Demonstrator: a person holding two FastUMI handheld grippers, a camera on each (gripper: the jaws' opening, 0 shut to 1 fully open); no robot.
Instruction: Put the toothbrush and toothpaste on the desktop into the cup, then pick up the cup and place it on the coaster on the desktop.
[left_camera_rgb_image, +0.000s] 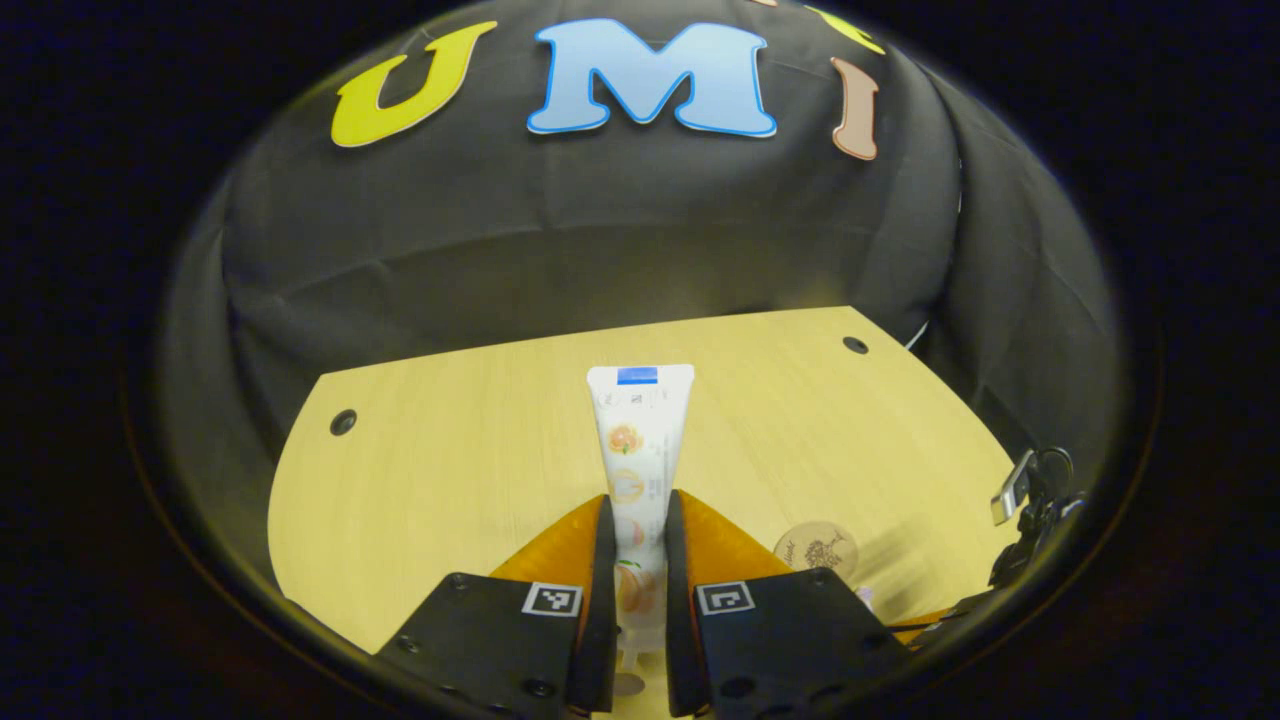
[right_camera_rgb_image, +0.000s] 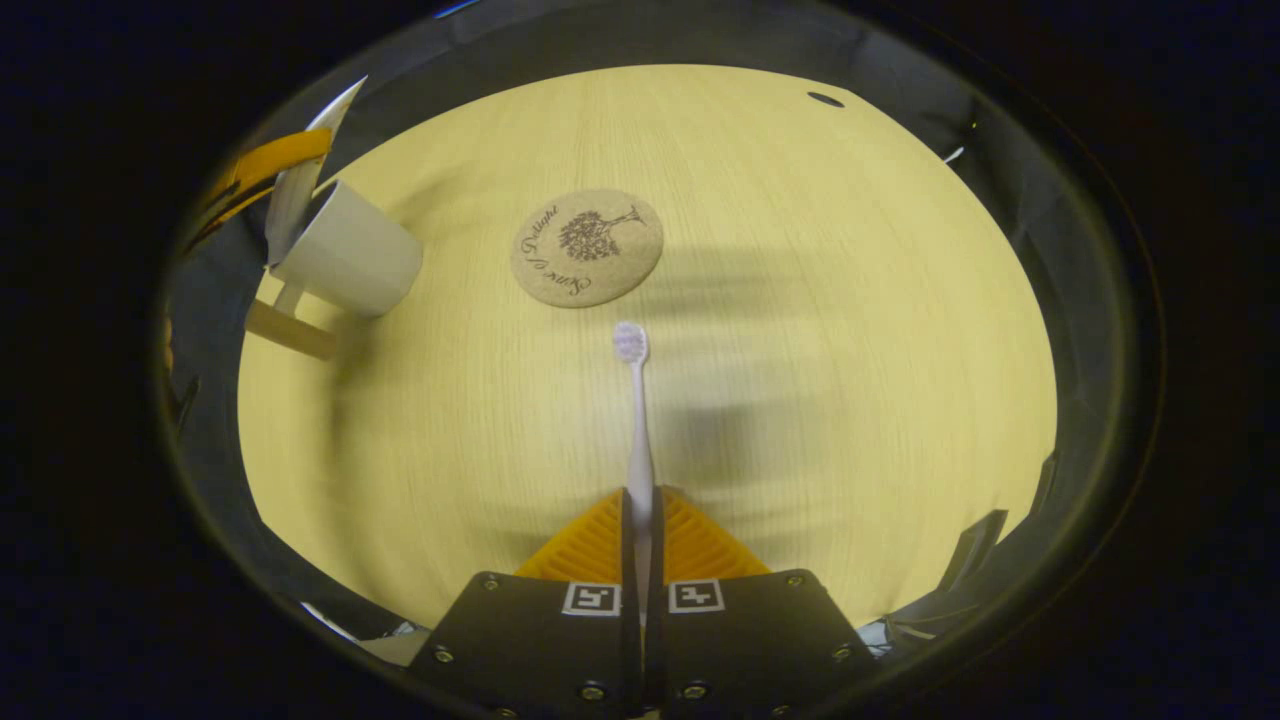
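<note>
Over a pale wooden worktop (right_camera_rgb_image: 850, 300), the left hand-held gripper (left_camera_rgb_image: 637, 540) is clasping the toothpaste (left_camera_rgb_image: 640, 440) and the right hand-held gripper (right_camera_rgb_image: 640, 520) the toothbrush (right_camera_rgb_image: 637, 420), both likely heading next to the cup (right_camera_rgb_image: 350, 262) at upper left, beside the coaster (right_camera_rgb_image: 587, 247).

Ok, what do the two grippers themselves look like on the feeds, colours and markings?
Both match. The left gripper has two black blocky bodies, each carrying a small square black-and-white marker and visible screws, with orange wedge-shaped jaws lined in black on their inner faces. The right gripper is built the same: black bodies, two square markers, screws, and orange jaws with a ribbed surface.
</note>
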